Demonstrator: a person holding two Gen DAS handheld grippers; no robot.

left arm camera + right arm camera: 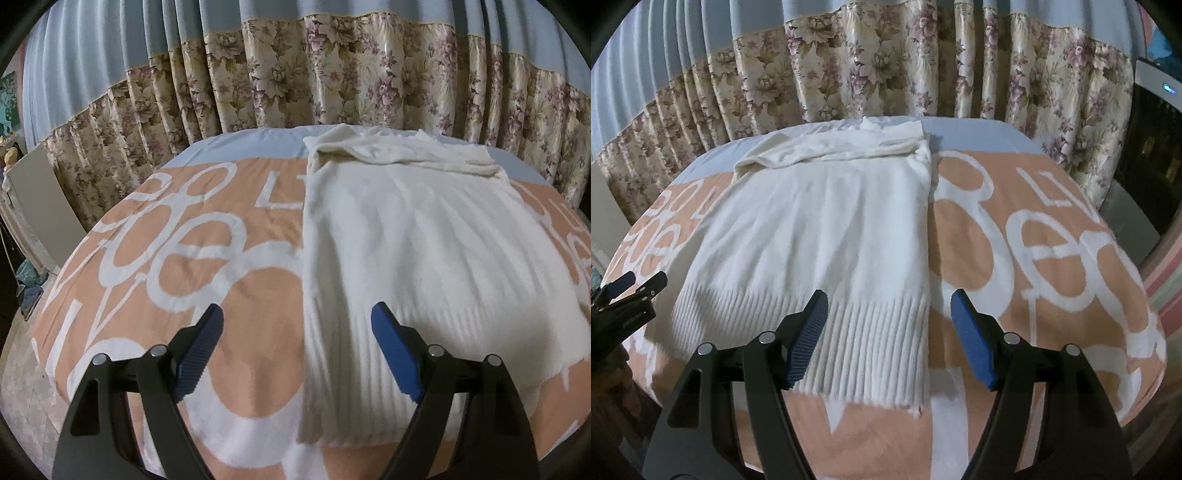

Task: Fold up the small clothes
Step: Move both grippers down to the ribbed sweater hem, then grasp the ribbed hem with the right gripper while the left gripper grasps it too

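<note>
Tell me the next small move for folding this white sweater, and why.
Probably lower both grippers and close them on the ribbed hem. The white sweater lies flat on the peach blanket, sleeves already folded across its far end. The left gripper and right gripper are both open and empty, each above a near hem corner, placed to lift the hem toward the collar.

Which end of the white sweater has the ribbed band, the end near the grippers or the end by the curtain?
The near end of the white sweater: its ribbed hem lies by the right gripper. The curtain end holds folded sleeves.
</note>
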